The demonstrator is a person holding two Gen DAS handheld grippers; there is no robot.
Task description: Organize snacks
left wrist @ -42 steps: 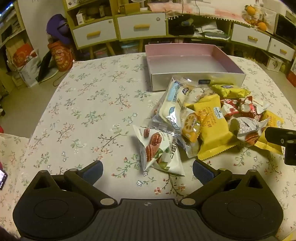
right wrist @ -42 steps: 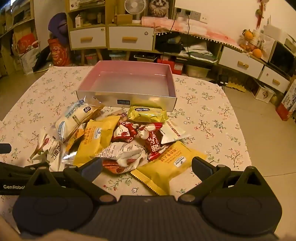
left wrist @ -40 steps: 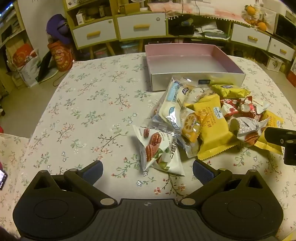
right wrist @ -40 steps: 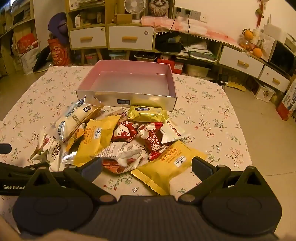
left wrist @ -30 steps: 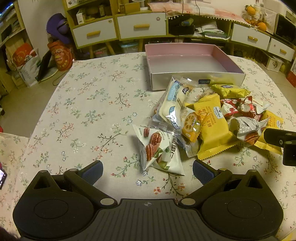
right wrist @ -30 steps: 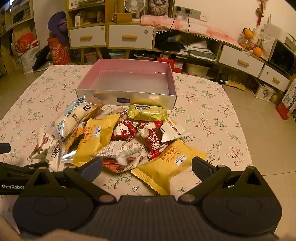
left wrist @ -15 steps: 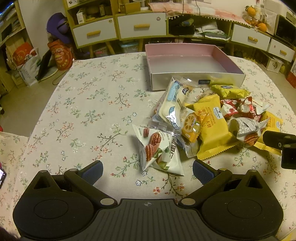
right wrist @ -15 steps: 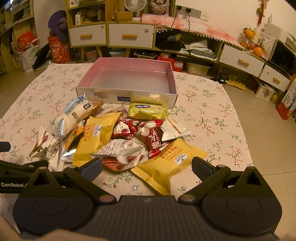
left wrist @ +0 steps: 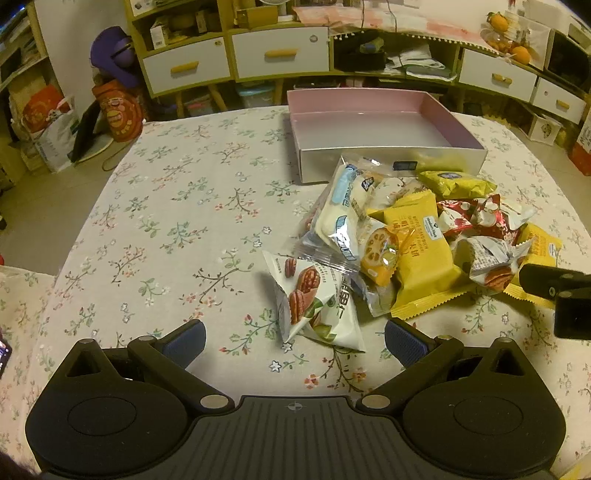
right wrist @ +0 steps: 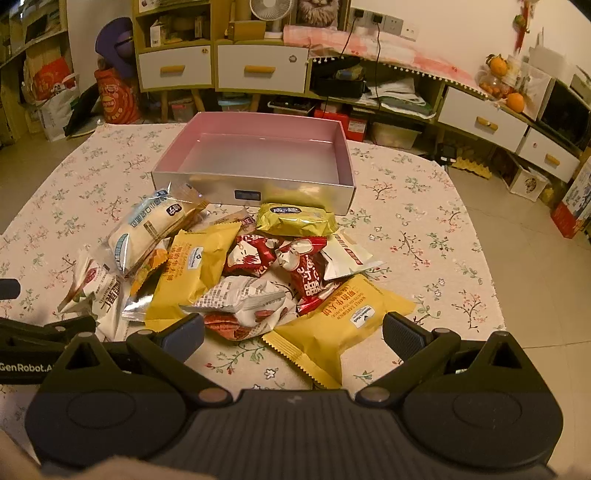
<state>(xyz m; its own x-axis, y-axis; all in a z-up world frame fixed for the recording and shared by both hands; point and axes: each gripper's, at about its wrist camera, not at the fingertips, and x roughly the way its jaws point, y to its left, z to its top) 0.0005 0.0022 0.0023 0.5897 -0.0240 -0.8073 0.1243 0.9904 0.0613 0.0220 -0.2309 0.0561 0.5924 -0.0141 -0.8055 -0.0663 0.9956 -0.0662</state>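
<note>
Both grippers hover above the floral tablecloth (left wrist: pixel 166 206) with jaws spread wide and nothing between them. Left gripper (left wrist: pixel 294 338) sits near the white pecan packet (left wrist: pixel 314 302); right gripper (right wrist: pixel 293 332) sits near a yellow packet (right wrist: pixel 341 321). Snack pile (right wrist: pixel 236 266) lies loose on the cloth, just on the near side of the pink box (right wrist: pixel 258 157).

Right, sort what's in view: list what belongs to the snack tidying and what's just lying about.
For the job:
- pile of snack packets
- pecan packet nearest the left tongs
- big yellow packet in front of the right tongs
- pink box, nothing in it

Lying about:
- oranges on the cabinet
- fan
- red bag on the floor
</note>
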